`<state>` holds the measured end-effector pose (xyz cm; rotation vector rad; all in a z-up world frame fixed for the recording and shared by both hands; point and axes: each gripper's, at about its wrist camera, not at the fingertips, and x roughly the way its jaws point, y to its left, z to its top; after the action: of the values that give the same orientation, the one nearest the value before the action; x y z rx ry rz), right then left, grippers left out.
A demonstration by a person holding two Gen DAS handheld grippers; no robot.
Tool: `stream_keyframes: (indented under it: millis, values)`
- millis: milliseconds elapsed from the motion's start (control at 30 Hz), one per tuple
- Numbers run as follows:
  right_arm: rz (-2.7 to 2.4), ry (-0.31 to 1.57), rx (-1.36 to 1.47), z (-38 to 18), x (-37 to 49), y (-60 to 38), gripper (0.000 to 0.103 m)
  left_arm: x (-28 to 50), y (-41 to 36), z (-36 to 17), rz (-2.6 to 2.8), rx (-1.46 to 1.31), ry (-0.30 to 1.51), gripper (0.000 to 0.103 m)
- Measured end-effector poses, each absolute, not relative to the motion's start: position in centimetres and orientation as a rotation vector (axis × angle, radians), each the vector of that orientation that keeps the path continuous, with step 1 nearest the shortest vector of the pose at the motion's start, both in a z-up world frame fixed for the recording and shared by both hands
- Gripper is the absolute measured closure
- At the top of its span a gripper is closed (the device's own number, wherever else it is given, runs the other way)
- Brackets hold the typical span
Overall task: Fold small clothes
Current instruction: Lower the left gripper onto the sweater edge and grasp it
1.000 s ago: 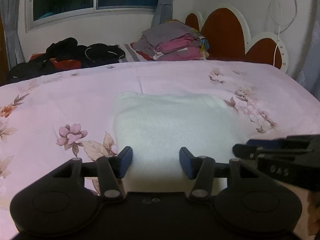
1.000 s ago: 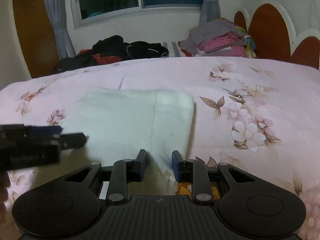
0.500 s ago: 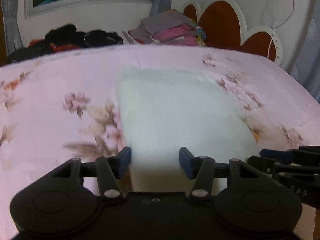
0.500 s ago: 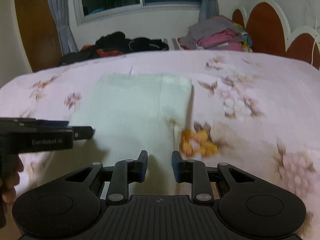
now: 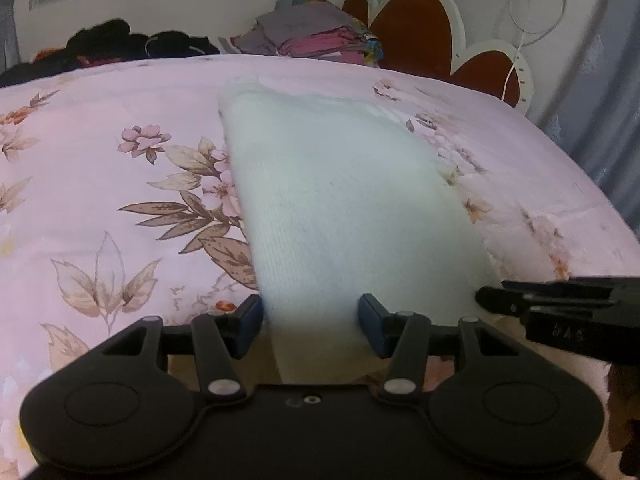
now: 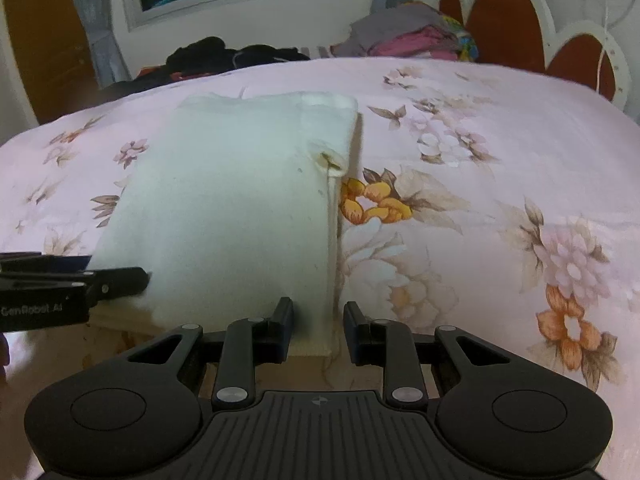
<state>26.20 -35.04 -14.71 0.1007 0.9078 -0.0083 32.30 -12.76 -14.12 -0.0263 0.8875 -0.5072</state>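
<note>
Find the white garment (image 5: 344, 200) lying flat and long on the flowered bed (image 5: 100, 128), with its near hem reaching down between both tools. At the left part of that hem, see the left hand-held gripper (image 5: 311, 320), jaws about half apart, cloth filling the whole gap; impossible to tell if the pads really press. At the right corner of the same hem, see the right hand-held gripper (image 6: 318, 326), jaws narrow, the corner between them and a thin gap beside the right pad; again no sure grip visible. Probably time to lift the near hem and carry it over to the far edge of the garment. First close firmly on all layers at both places, then raise both sides together and level, to avoid a slanted fold. Keep the hem stretched between the two tools, without pulling so hard that the far edge slides. Mind the folded strip with the small brown mark (image 6: 329, 159) on the right side of the garment: likely to flip open if dragged. Well beyond the garment, leave the folded stack (image 5: 316, 36) and the dark heap (image 5: 120, 44) alone.
</note>
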Motion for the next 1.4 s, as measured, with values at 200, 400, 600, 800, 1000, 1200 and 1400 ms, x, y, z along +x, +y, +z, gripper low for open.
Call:
stream_keyframes:
  millis: [200,400,600,800,1000,1200,1400]
  values:
    - [-0.021,0.876,0.184,-12.8,26.7,-36.2,0.077,34.3,-12.1,-11.9,-0.474,-0.097,0.845,0.039]
    - [-0.003,0.836,0.217,-12.1,29.4,-37.8,0.076,36.5,-12.9,-11.1,-0.425,-0.109,0.827,0.035]
    - [0.0,0.776,0.276,-12.2,31.7,-39.4,0.022,38.6,-13.8,-11.7,-0.391,-0.123,0.846,0.034]
    - [0.048,0.793,0.328,-13.1,35.0,-40.7,0.022,40.1,-14.6,-12.7,-0.383,-0.152,0.871,0.034]
    - [0.08,0.835,0.384,-15.2,37.5,-41.4,0.022,41.3,-14.8,-14.2,-0.386,-0.188,0.908,0.032]
    - [0.129,0.843,0.469,-16.7,38.4,-41.8,0.023,42.0,-14.1,-15.4,-0.434,-0.243,0.924,0.033]
    - [0.199,0.864,0.521,-16.9,39.1,-41.3,0.056,42.2,-13.5,-15.4,-0.459,-0.302,0.934,0.057]
